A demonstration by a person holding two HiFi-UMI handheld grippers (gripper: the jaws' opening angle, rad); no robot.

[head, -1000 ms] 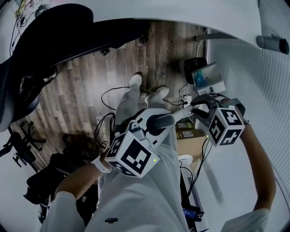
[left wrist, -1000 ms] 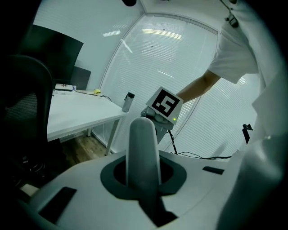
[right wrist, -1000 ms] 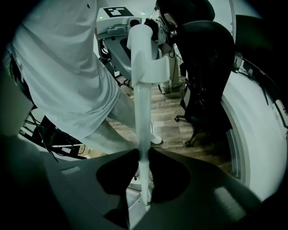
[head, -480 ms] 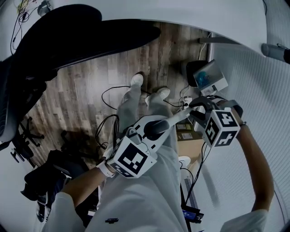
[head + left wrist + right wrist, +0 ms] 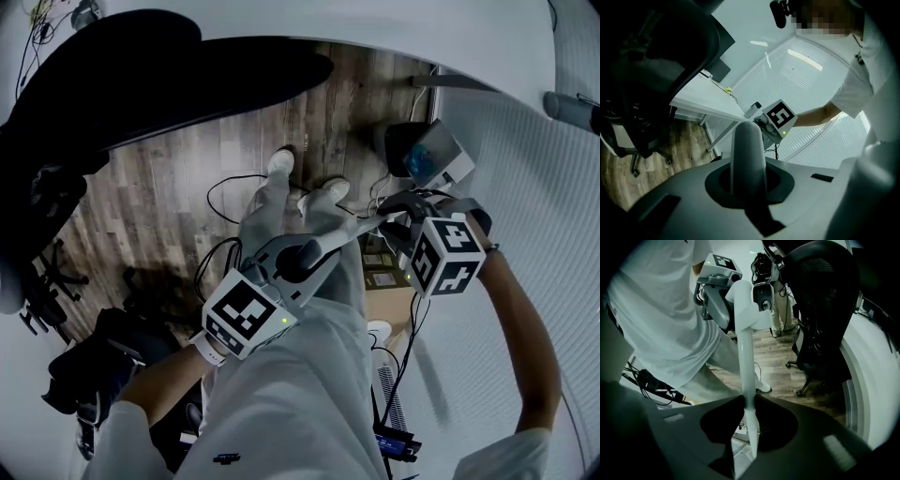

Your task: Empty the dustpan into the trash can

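A long-handled dustpan runs between my two grippers. Its thick grey grip [image 5: 305, 258] [image 5: 747, 154] sits between the jaws of my left gripper [image 5: 289, 270] [image 5: 749, 185], which is shut on it. The thin pale shaft [image 5: 361, 230] [image 5: 746, 357] passes through my right gripper [image 5: 392, 220] [image 5: 750, 427], also shut on it. Beyond the right gripper, the light grey pan [image 5: 433, 155] with a bluish inside hangs tilted over a black trash can [image 5: 398, 141] on the floor. What lies in the pan cannot be made out.
A black office chair [image 5: 141, 75] [image 5: 825, 310] fills the upper left. Cables [image 5: 225, 192] trail over the wood floor near the person's shoes [image 5: 281, 164]. A cardboard box [image 5: 394, 286] and a power strip stand by the white ribbed wall [image 5: 525, 187]. A dark bag [image 5: 103, 366] lies lower left.
The left gripper has sunk toward the lower left and rolled, its marker cube showing another face. The right gripper has dropped a little, and the pan has shifted slightly right over the can.
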